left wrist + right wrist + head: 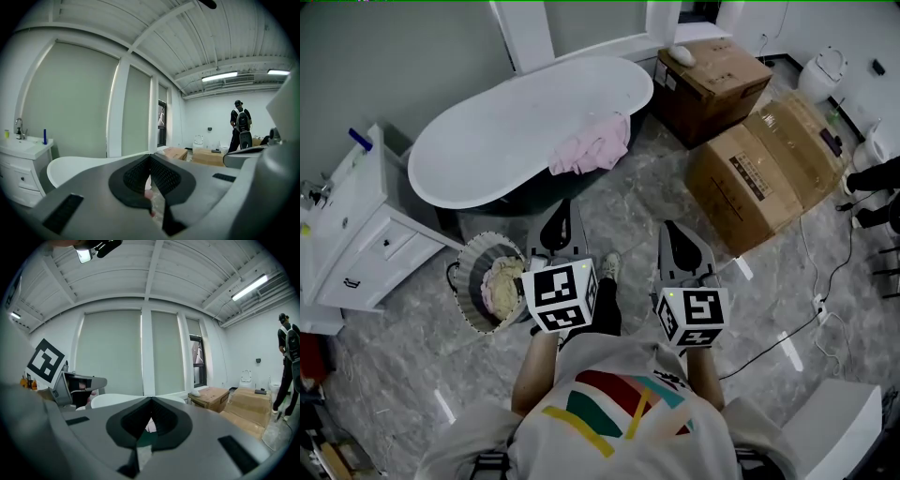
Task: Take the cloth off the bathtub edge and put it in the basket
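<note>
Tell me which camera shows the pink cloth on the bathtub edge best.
The head view: the pink cloth lies in full sight, draped over the rim of the white bathtub. The left gripper view and the right gripper view each show only a small pink sliver of it, low in the middle.

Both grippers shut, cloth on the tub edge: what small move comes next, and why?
Probably open the left gripper and advance it toward the pink cloth. The cloth hangs over the bathtub edge just ahead, and that gripper's jaws are shut and empty.
</note>
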A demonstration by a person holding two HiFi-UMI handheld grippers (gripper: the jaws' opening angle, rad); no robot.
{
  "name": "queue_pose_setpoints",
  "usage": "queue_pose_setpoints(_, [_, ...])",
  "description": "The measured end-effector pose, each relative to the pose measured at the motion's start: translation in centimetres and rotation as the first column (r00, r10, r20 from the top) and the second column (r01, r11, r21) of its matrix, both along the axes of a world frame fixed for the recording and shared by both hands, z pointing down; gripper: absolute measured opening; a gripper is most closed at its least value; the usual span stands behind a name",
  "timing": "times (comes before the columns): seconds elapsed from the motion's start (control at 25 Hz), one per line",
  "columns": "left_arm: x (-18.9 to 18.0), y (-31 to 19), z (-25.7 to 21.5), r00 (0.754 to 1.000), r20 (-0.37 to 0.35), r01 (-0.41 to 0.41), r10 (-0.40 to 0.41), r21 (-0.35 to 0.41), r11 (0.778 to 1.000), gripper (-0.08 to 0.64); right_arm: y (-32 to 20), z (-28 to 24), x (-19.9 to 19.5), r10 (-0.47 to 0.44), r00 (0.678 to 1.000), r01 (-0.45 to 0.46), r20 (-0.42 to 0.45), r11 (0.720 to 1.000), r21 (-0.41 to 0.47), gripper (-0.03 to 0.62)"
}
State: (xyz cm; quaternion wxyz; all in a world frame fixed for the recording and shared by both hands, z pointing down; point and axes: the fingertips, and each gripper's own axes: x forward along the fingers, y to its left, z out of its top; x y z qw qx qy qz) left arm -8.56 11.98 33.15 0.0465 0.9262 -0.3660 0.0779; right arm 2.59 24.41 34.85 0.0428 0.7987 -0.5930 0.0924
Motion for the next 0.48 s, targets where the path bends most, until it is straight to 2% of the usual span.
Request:
queue_pose_setpoints(0.16, [3.1, -4.4, -0.3, 1.000, 0.019, 0.003, -0.003, 0.005, 1.000, 0.018, -4.6, 0.2, 2.8, -0.013, 1.000, 0.013, 0.016, 1.000, -0.024, 0.009])
queue_pose_setpoints(0.48, [9.2, -14.6, -0.5, 1.000, 0.007, -0.011, 0.011, -0.004, 1.000, 0.018, -16.2, 0.0, 7.7, -0.073, 0.997, 0.074, 0.015, 0.995, -0.065, 0.009])
